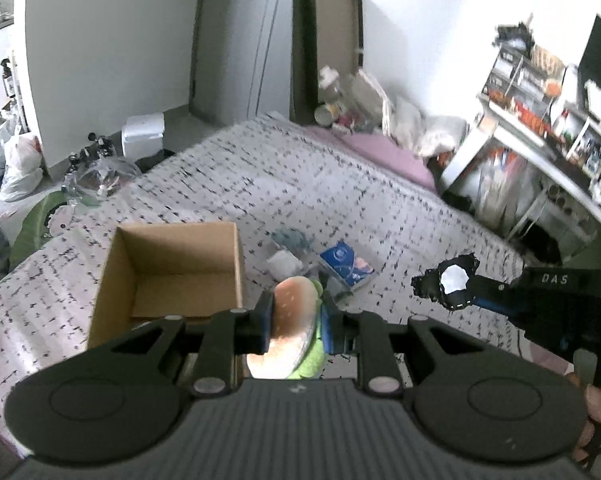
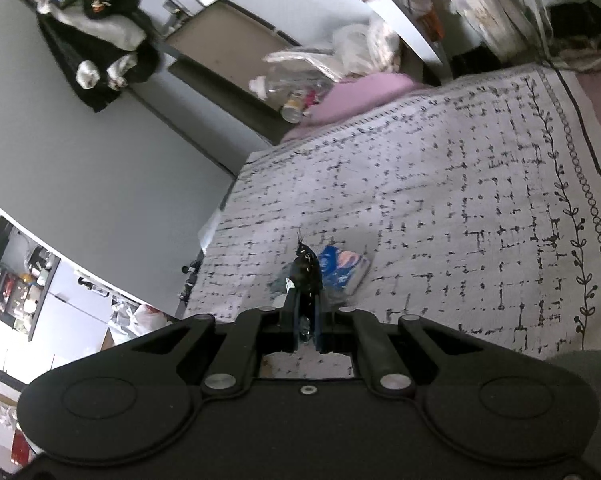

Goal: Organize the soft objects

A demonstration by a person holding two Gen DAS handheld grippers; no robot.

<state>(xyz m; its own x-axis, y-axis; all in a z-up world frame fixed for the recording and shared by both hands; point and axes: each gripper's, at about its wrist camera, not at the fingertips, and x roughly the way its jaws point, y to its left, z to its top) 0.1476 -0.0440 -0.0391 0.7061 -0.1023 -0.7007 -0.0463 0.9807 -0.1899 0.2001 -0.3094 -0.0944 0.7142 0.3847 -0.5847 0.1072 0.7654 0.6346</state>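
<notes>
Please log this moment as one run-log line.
left tongs: shut on burger toy | right tongs: shut on black-white item | cardboard box: open

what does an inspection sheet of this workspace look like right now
surface: bed with a black-on-white patterned cover.
job's things: burger plush in the left claw; flat black patch with a white centre in the right claw; cardboard box open, nothing seen inside.
clutter: blue packet and a small pile of pale soft bits on the cover.
grippers: left shut on the plush, right shut on the patch.
cables: nothing seen near the work.
surroundings: pink pillow, bags and bottles at the head of the bed, crowded white shelves at the right.
</notes>
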